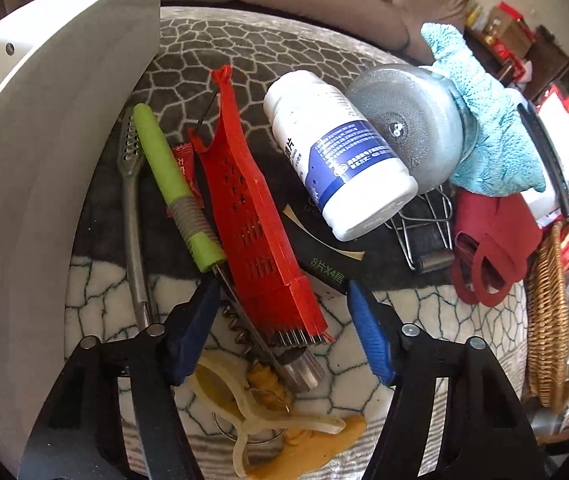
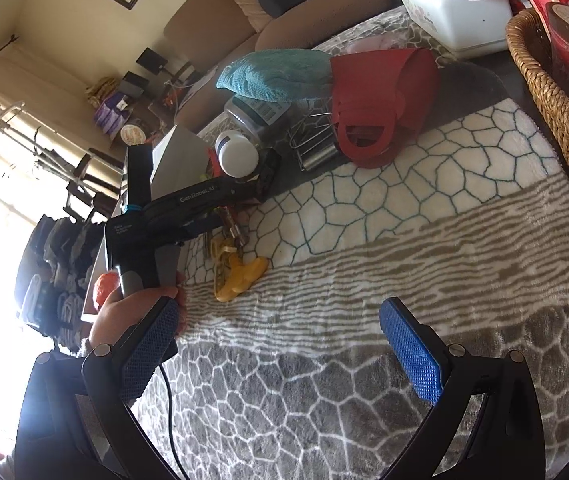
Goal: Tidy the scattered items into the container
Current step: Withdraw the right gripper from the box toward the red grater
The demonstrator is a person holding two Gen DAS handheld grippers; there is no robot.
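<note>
The left tool [image 1: 284, 320] is seen poised over a red comb [image 1: 260, 216] with its jaws apart and pressing on nothing, the comb's toothed end lying between the blue pads [image 1: 372, 340]. Beside the comb, on the patterned blanket [image 2: 404, 208], a green-handled corkscrew [image 1: 176, 188], a white pill bottle [image 1: 336, 160] and a yellow slingshot [image 1: 268, 412] are scattered, with the white container [image 1: 56, 160] standing just to the left. The right tool [image 2: 280, 344] (held well apart from the clutter) is kept open above bare blanket, nothing between its jaws.
</note>
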